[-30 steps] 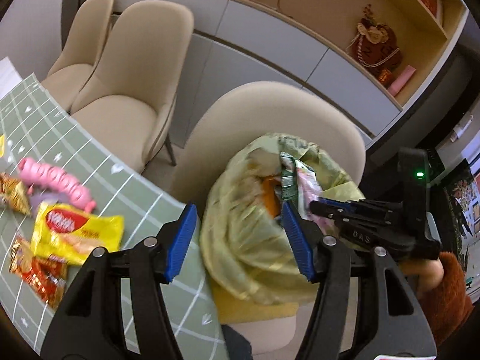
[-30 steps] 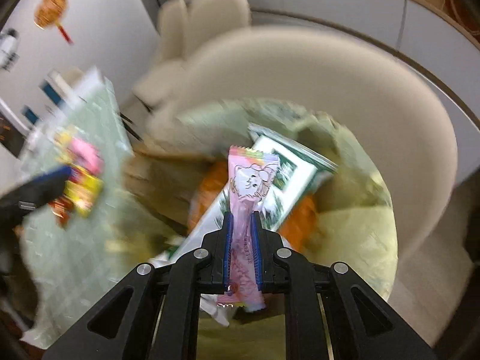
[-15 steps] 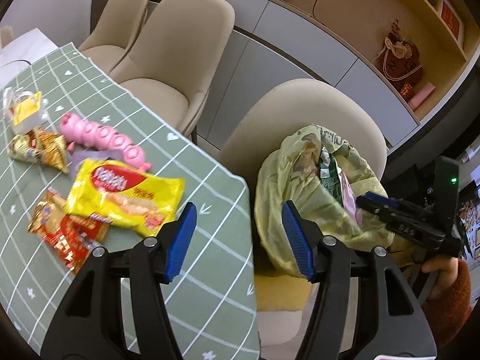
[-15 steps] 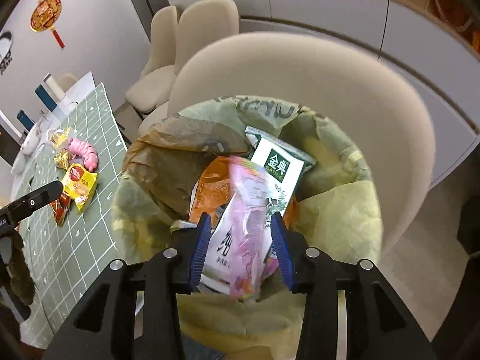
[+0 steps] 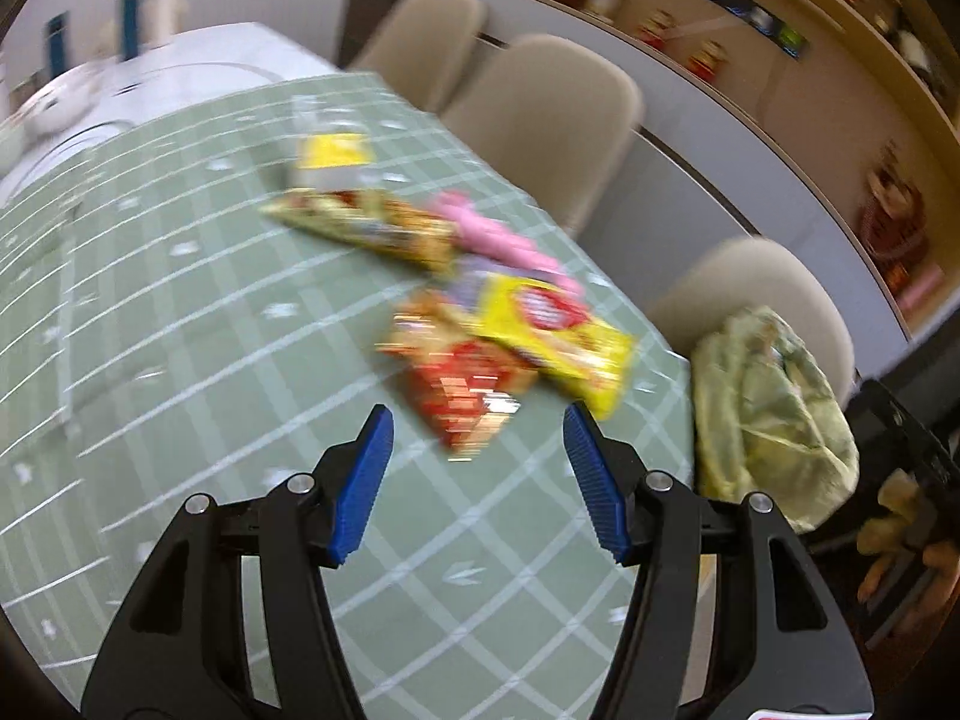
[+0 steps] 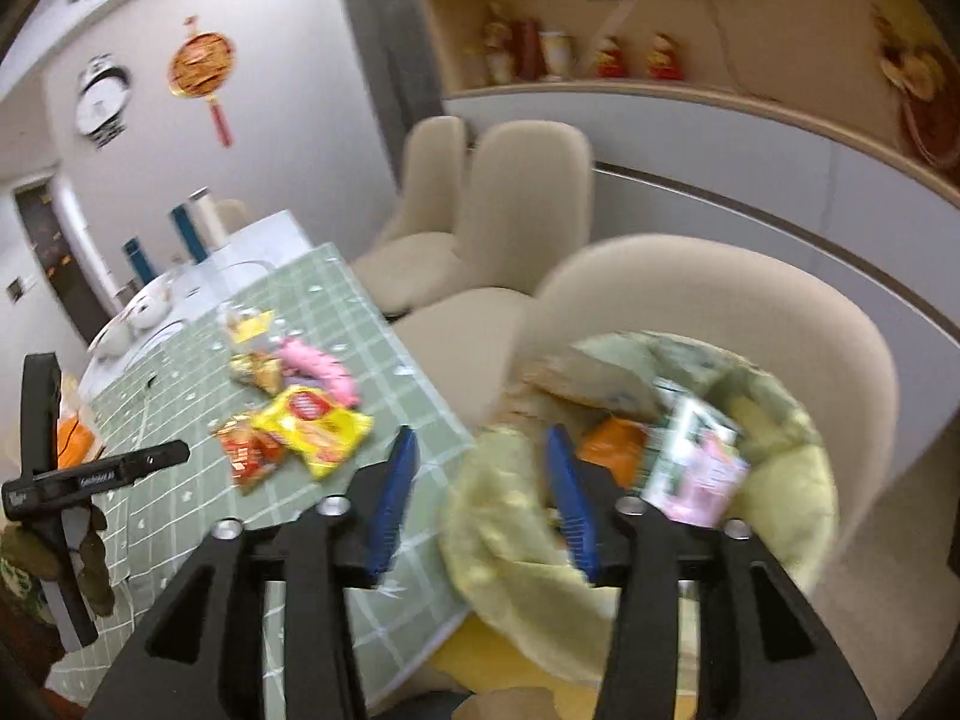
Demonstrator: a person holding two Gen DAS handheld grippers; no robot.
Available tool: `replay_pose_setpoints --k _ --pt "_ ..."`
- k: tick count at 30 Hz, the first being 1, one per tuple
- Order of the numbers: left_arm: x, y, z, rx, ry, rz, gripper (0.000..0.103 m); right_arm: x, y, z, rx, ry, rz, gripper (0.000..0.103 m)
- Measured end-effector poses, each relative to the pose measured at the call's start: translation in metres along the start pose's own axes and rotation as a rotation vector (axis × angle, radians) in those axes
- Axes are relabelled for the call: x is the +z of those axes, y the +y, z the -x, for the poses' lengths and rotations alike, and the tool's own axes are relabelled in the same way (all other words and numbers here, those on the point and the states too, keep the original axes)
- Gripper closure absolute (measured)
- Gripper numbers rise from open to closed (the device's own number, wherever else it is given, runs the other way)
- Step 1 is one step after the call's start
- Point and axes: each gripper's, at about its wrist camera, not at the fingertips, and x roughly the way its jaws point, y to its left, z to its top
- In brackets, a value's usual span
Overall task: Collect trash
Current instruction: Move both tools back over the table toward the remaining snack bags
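Note:
Snack wrappers lie on the green checked tablecloth [image 5: 180,360]: a red one [image 5: 462,390], a yellow one [image 5: 558,336], a long brown one [image 5: 372,228], a pink one [image 5: 498,240]. My left gripper [image 5: 477,480] is open and empty, just short of the red wrapper. The yellow-green trash bag [image 5: 774,414] sits on a beige chair. In the right wrist view my right gripper [image 6: 480,498] is open and empty above the bag's [image 6: 780,480] left rim; a pink wrapper [image 6: 714,474] lies inside. The table wrappers [image 6: 300,426] show there too.
Two more beige chairs [image 5: 540,114] stand along the table's far side. A white surface with bottles [image 6: 198,228] lies beyond the cloth. Cabinets and shelves with ornaments [image 6: 600,60] line the wall. The left gripper's body [image 6: 90,474] shows at the right view's left edge.
My right gripper opened and dropped the pink wrapper into the bag, then pulled back left. My left gripper swung from the bag over the table toward the wrappers.

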Motion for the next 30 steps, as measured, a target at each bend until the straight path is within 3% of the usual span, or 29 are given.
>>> replay_pose_setpoints --k 4,7,11,14,22,26,27,28,30 --pt "0.003 0.039 0.007 0.035 -0.015 0.065 0.047 -0.006 0.04 -0.014 0.059 0.018 0.089 0.053" --pt "0.007 0.056 0.0 0.018 -0.007 0.062 0.047 -0.012 0.063 -0.025 0.072 0.052 0.145 0.053" --pt "0.024 0.062 -0.025 -0.013 0.018 0.047 0.047 -0.021 0.079 -0.034 0.062 0.08 0.174 0.053" --pt "0.047 0.071 -0.053 -0.056 0.044 0.146 0.047 -0.026 0.077 -0.039 0.018 0.09 0.174 0.053" --pt "0.108 0.083 -0.128 0.044 0.075 0.329 0.047 -0.041 0.066 -0.053 -0.134 0.1 0.137 0.053" --pt "0.121 0.083 -0.144 0.094 0.073 0.311 0.048 -0.046 0.065 -0.065 -0.092 0.153 0.103 0.053" --pt "0.121 0.081 -0.144 0.092 0.072 0.292 0.053 -0.046 0.065 -0.068 -0.069 0.164 0.095 0.053" --pt "0.12 0.08 -0.144 0.078 0.087 0.273 0.066 -0.046 0.066 -0.07 -0.04 0.173 0.088 0.053" --pt "0.114 0.08 -0.141 0.068 0.109 0.227 0.077 -0.047 0.07 -0.075 0.018 0.188 0.096 0.053"
